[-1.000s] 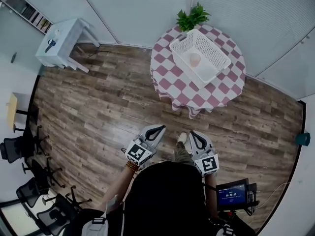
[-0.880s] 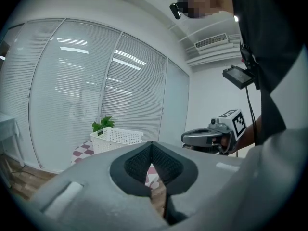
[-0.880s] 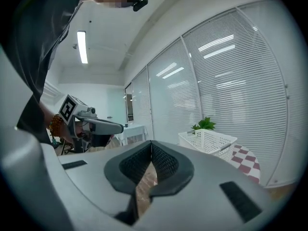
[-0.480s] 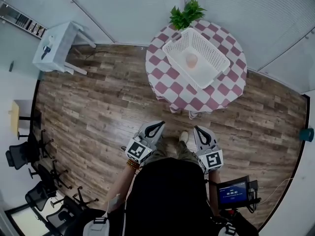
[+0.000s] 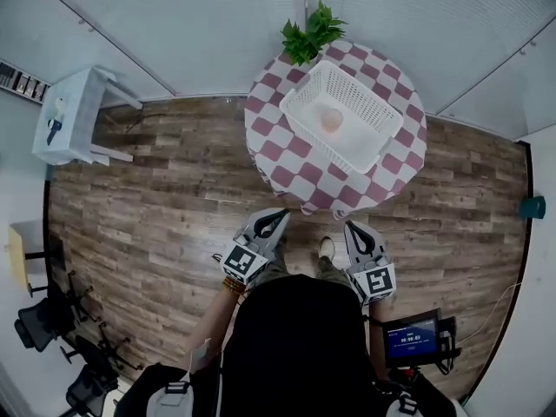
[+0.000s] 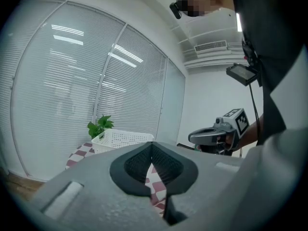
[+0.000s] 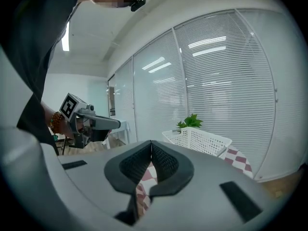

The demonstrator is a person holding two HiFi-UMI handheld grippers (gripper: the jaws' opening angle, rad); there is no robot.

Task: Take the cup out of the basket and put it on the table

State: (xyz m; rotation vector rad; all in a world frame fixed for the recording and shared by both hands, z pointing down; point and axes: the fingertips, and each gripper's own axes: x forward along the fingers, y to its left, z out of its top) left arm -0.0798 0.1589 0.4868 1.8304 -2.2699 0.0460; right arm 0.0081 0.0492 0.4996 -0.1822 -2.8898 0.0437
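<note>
Head view: my left claw (image 5: 274,219) and right claw (image 5: 351,231) hang over the floor, well short of the checked desk (image 5: 276,150). The pink cup (image 5: 331,120) sits inside the white basket (image 5: 300,104), near the plant (image 5: 309,33) at the desk's far edge.
Left claw view: jaws pressed together, nothing between them; basket ahead.
Right claw view: jaws closed, also empty.
Risk: reaching in with closed jaws would likely tip the cup, and a careless lift could drag the light basket towards the desk's edge.
</note>
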